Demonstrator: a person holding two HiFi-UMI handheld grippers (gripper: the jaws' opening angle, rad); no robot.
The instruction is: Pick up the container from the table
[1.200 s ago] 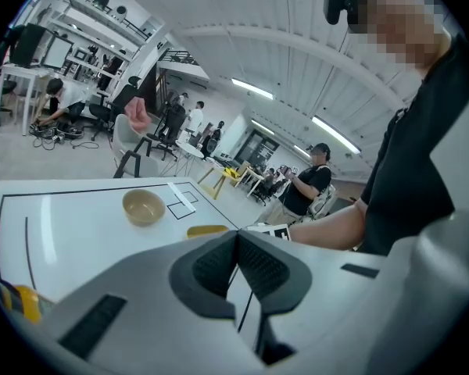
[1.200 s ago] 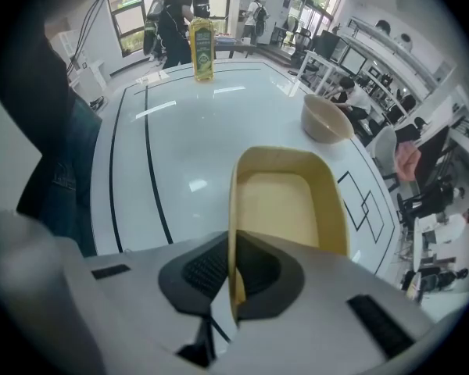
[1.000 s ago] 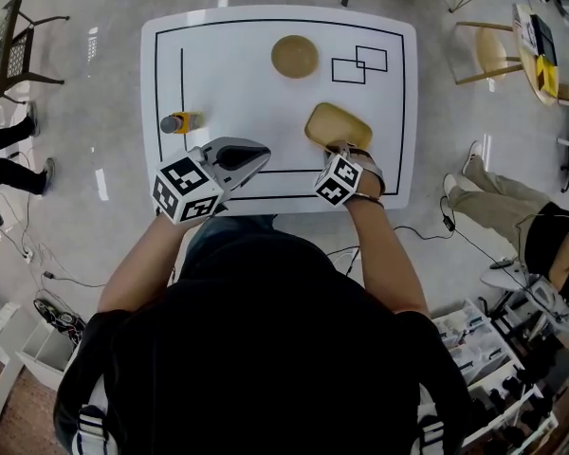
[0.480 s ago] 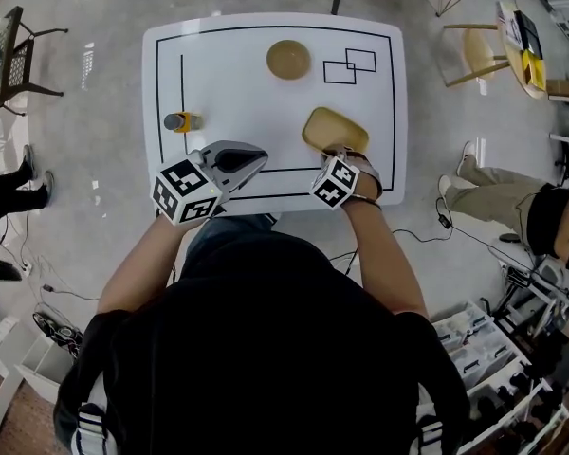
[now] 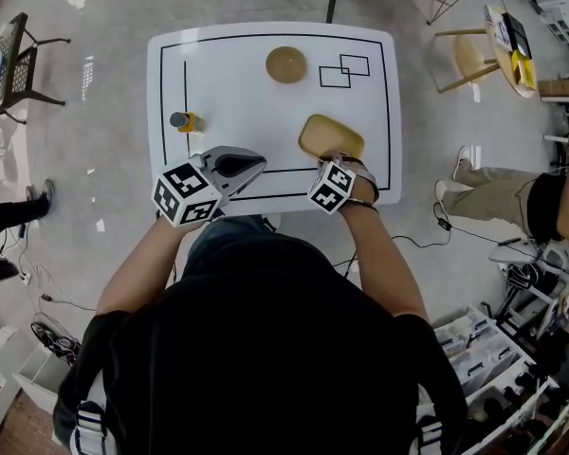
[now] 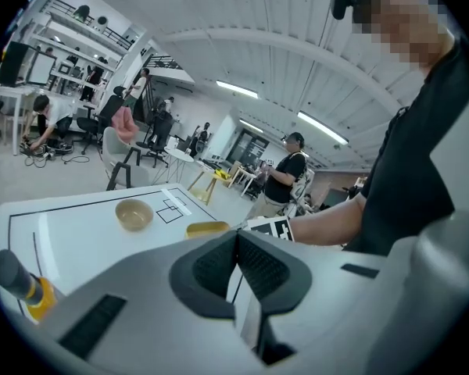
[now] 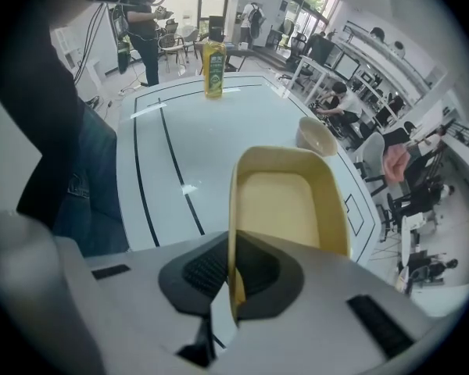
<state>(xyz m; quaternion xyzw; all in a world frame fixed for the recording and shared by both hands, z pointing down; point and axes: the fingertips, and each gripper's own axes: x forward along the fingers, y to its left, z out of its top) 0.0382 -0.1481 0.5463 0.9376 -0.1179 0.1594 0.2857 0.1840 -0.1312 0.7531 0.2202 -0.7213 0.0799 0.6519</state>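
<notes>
Right gripper [image 5: 337, 163]: jaws clamped on the near rim of the container [image 5: 330, 136]. In the right gripper view the thin yellow wall runs straight down between the two dark pads [image 7: 195, 270], pinched there, and the shallow yellow tray reaches away from the gripper [image 7: 234, 276] toward the far side. Nothing inside the container [image 7: 289, 201].

Container sits over the right near part of the white table [image 5: 237, 93], inside the black border line. Cannot tell whether its bottom is clear of the surface or resting on it.

Left gripper [image 5: 256, 164]: jaws together, nothing between them. In the left gripper view the ribbed pads [image 6: 259, 266] meet along one seam. It hangs over the near edge of the table, left of the right gripper and well apart from the container [image 6: 207, 228], nose pointing right.

Other things on the table:
- Round tan bowl [image 5: 286, 64] at the far middle, upright, apart from the container.
- Bottle [image 5: 184, 121] with yellow label and dark cap at the left, upright, just beside the inner black line.
- Two overlapping black rectangles [image 5: 344, 70] drawn on the surface, just right of the bowl.

Around the table: bystanders, chairs and shelving on a grey floor.
</notes>
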